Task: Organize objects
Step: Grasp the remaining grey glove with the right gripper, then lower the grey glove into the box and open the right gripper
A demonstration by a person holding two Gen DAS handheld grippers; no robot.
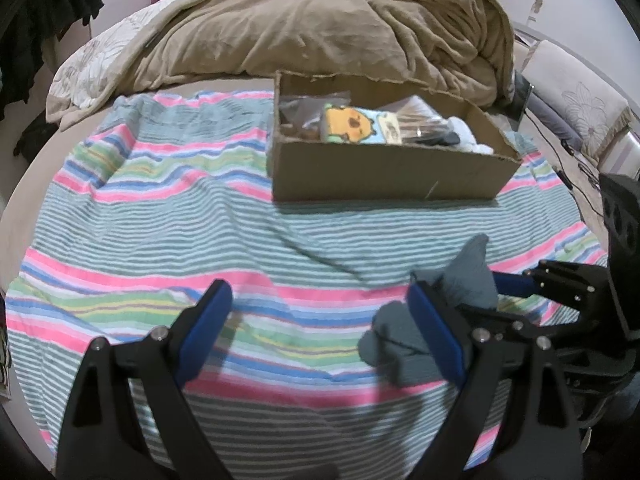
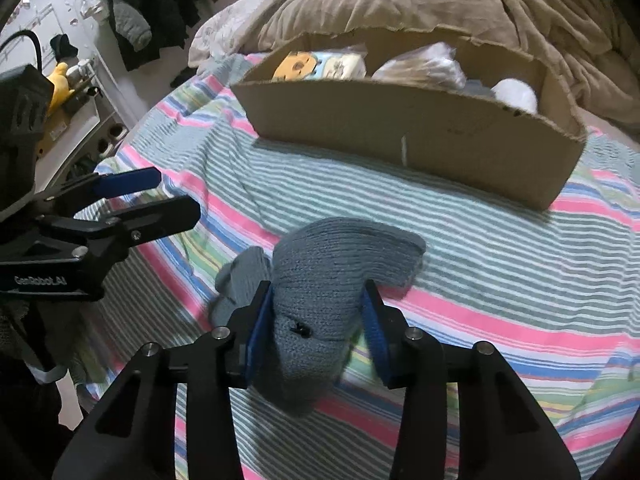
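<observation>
Sock (image 2: 320, 280): grey knit, on striped blanket (image 2: 500, 248)
Right gripper (image 2: 316, 332): blue pads pinching sock
Left gripper (image 1: 320, 328): fingers spread wide, holding nothing

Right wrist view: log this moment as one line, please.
right gripper: closed on grey-blue knitted sock | left gripper: open, empty | open cardboard box: part-filled | striped cloth: beneath

The glove (image 2: 320, 288) is grey ribbed knit wool. The box (image 2: 400, 136) is matt brown cardboard with rough torn edges. The striped towel (image 1: 200, 220) looks like soft cotton.
</observation>
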